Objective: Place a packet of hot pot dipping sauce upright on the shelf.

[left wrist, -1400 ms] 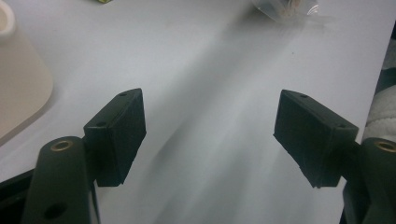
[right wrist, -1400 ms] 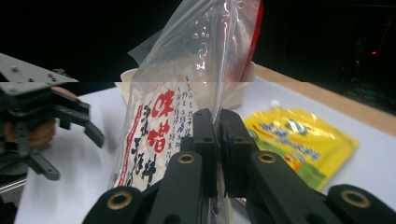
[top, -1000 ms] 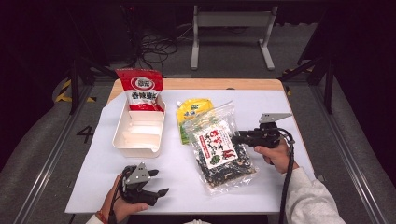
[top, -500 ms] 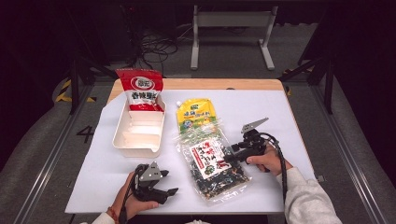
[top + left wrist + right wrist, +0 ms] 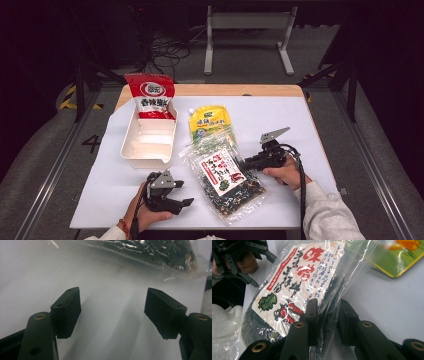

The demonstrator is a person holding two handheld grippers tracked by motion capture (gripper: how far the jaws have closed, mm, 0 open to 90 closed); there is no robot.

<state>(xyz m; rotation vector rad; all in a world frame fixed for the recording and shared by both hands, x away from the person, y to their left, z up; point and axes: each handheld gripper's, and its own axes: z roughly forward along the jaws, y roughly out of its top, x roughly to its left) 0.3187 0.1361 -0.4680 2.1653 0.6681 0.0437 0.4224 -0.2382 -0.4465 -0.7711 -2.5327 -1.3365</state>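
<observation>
at the left of the high view we hold the left gripper [image 5: 176, 201] low over the white table [image 5: 300, 125], near its front edge; its jaws stand apart with nothing between them, and in the left gripper view only bare table lies between the pads [image 5: 67, 311], with the seaweed bag [image 5: 155, 252] further ahead. behind it sits the white tray [image 5: 150, 145], with a red packet [image 5: 151, 97] leaning upright in its far end. to the right of the tray lies a yellow pouch [image 5: 210, 122], flat on the table, its near end under the seaweed bag [image 5: 225, 177]. that clear bag, with its dark contents and red-and-white label, lies slantwise at the middle of the table between our two hands. at its right edge we hold the right gripper [image 5: 247, 163]; its jaws have just been closing, and in the right gripper view [image 5: 327, 322] they pinch the clear plastic rim of the bag between them. our right hand [image 5: 285, 172] rests on the table just behind it.
</observation>
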